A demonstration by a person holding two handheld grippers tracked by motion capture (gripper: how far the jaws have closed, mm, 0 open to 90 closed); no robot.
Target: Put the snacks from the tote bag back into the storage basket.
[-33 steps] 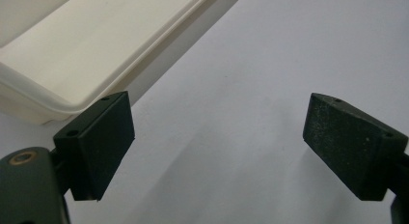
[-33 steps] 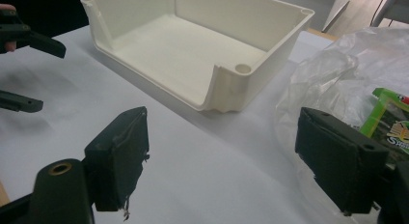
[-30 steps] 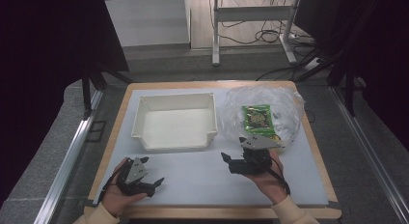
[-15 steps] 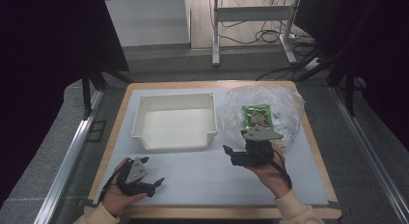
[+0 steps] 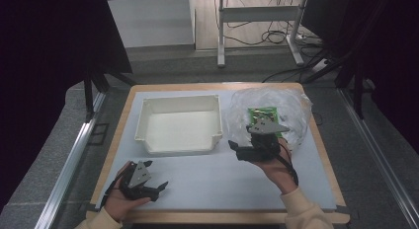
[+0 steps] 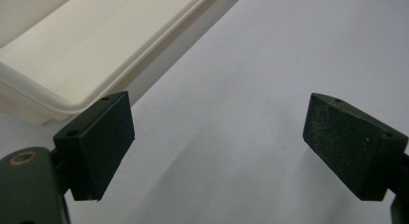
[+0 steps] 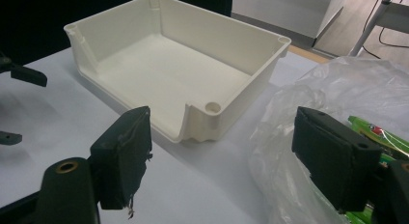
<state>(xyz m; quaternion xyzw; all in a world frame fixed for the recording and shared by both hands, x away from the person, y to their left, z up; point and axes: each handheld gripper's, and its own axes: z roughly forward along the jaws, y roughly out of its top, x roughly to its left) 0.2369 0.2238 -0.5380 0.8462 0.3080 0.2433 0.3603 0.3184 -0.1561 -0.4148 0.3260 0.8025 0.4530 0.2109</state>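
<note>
A white plastic tray [image 5: 180,123] stands empty on the table's far left half. To its right lies a crumpled clear plastic bag [image 5: 291,110] holding a green packet [image 5: 262,113]. My right gripper [image 5: 236,149] hovers at the bag's near edge, jaws open and pointing left toward the tray's near right corner. The right gripper view has the tray [image 7: 178,64] and bag [image 7: 308,98] beyond my open, empty right gripper [image 7: 226,147], with the green packet [image 7: 381,137] at the right jaw. My left gripper [image 5: 160,187] rests open near the front left edge, and in its own view, the left gripper [image 6: 217,137] is empty.
A pale mat [image 5: 222,174] covers the table inside a wooden border. Bare mat stretches between the two hands and in front of the tray [image 6: 87,45]. Beyond the table are a dark floor, metal rails and a desk frame [image 5: 257,21] with cables.
My right hand has moved away from the near edge and up, closer to the bag. The left hand has not moved.
</note>
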